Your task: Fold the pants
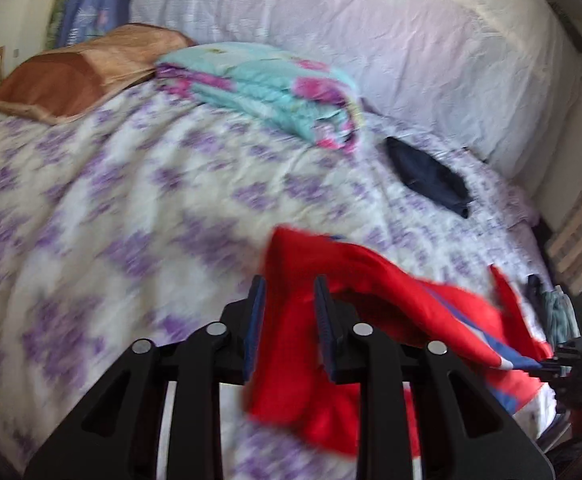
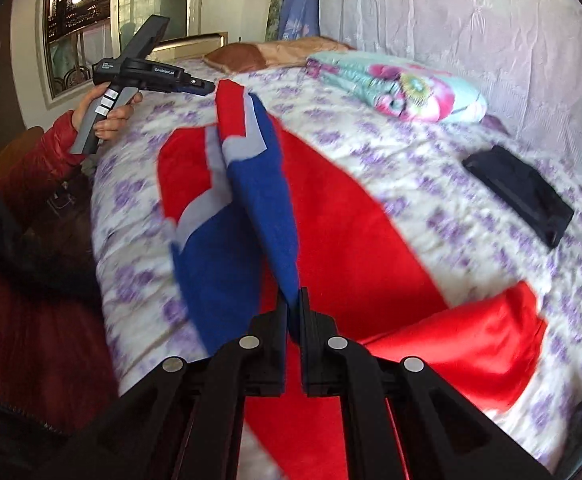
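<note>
Red pants held at both ends above the bed.

Left hand-held gripper [image 1: 289,284]: fingers closed on a bunched red edge of the pants [image 1: 355,280], cloth filling the gap between the pads. Right hand-held gripper [image 2: 293,300]: fingers nearly together, pinching the blue-and-grey striped panel of the same pants [image 2: 347,220]. The garment's red body lies spread on the bed [image 2: 471,240] with its purple-flowered cover; the gripped edge is lifted off it. Folded turquoise floral quilt [image 1: 267,88] and a folded dark garment [image 1: 431,176] lie farther back, apart from the pants. Brown pillow [image 1: 75,76] at the far left.
</note>
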A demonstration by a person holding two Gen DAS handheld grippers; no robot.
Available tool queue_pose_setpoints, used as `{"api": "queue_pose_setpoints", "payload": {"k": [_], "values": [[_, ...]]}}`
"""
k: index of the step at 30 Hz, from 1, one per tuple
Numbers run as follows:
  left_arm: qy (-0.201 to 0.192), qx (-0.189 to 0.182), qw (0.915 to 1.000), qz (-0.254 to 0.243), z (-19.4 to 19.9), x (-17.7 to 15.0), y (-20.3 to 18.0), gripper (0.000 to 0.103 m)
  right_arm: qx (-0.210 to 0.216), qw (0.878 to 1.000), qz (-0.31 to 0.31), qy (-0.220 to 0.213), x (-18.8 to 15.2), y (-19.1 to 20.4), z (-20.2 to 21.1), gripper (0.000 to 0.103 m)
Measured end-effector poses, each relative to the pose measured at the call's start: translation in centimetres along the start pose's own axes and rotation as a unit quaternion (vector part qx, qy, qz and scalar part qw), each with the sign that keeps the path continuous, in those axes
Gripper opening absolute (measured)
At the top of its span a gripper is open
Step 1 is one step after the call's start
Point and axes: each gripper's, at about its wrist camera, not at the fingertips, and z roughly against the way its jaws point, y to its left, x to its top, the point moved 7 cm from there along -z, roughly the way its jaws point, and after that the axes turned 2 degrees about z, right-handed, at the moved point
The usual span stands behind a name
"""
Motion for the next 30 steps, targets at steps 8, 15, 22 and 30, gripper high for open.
{"api": "queue_pose_setpoints", "payload": {"k": [8,15,22,30], "values": [[0.063,-0.104,0.9900,0.071,0.5,-3.9,-1.4,0.041,-0.002,1.000,-0.014,-0.002,-0.9,0.3,-0.1,0.005],[0.053,-0.155,0.9715,0.171,-0.3,-2.4,-3.2,0.064,-0.008,1.000,-0.010,-0.010,-1.0,0.8,0.6,0.005],[0.093,-0.127,0.9572,0.243,-2.9,-2.7,-2.5,0.064,-0.011,1.000,-0.007,-0.023,-0.9,1.0,1.4,0.005],[0.061,-0.130,0.9570,0.252,-3.5,-1.0,-1.9,0.025,-0.012,1.000,-0.010,-0.021,-1.2,1.2,1.4,0.005]]}}
